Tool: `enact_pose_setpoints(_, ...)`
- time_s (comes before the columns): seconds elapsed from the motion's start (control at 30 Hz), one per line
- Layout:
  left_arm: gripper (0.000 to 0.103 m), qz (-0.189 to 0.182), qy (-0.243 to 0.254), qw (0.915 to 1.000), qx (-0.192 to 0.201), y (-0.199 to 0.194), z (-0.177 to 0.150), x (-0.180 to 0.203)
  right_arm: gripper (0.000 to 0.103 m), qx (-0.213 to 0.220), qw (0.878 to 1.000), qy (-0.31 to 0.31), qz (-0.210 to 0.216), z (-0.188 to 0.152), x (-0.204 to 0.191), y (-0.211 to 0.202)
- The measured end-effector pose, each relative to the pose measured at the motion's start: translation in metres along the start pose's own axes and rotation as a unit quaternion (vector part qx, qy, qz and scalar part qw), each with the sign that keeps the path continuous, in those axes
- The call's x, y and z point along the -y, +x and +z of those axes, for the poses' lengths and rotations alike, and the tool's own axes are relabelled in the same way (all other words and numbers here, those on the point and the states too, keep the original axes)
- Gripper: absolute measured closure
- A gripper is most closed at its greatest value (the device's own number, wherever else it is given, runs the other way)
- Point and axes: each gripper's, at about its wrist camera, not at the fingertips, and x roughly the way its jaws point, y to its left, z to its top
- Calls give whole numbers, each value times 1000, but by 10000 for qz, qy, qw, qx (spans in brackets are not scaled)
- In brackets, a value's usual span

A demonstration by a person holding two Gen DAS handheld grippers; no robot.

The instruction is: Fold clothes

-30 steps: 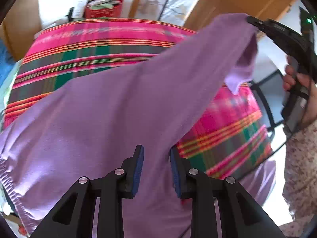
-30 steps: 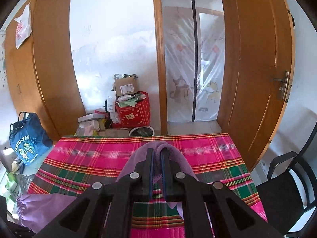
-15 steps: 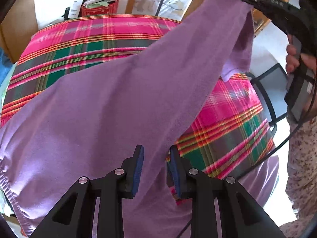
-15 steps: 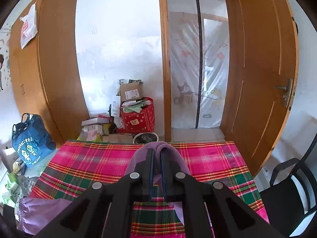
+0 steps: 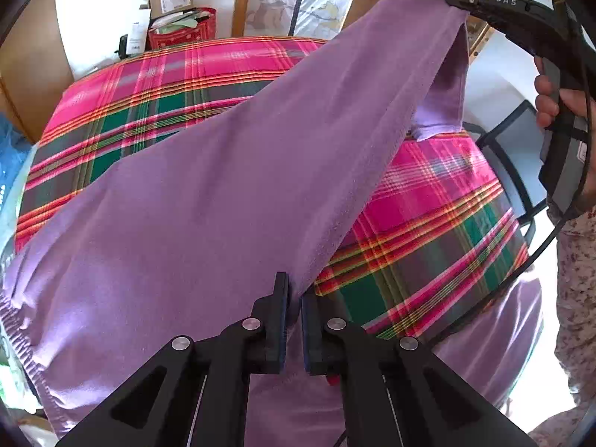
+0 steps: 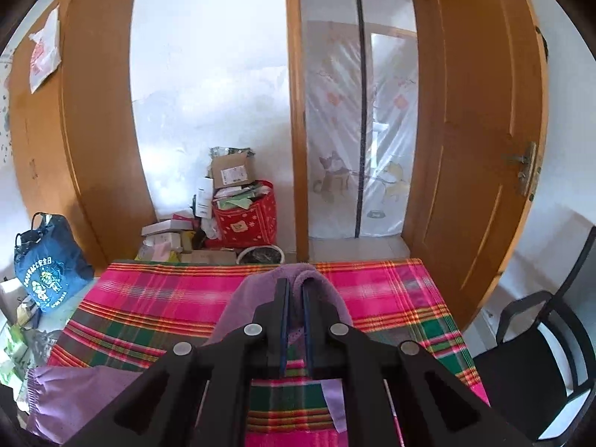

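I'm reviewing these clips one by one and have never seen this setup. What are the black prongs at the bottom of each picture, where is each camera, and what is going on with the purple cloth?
There is no robot arm. A person carries a hand-held two-finger gripper in each hand, and each gripper has a wide-angle camera looking forward along its fingers, so the black prongs are the gripper's own fingers.

The left wrist view looks steeply down at a table under a pink and green plaid cloth. The left gripper is shut, pinching the edge of a purple garment draped across the table. In the same view, top right, the person's hand holds the other gripper, which lifts the garment's far end.

The right wrist view looks out toward a wooden door and a black chair. The right gripper is shut on that raised end.
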Motion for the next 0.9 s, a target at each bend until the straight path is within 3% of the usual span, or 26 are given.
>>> enact_pose_setpoints(0.4,97,-31,86,9992,-396,33,-7,20,96,-506,9973,325,-410,-42,55,11)
enact_pose_setpoints(0.6,94,169,137,9988,-432,43,-11,25,96,-718,9955,377,-481,-61,68,21)
enact_pose_setpoints(0.9,88,-12,156,9984,-548,42,-9,23,96,-1023,9921,405,-599,-85,82,18)
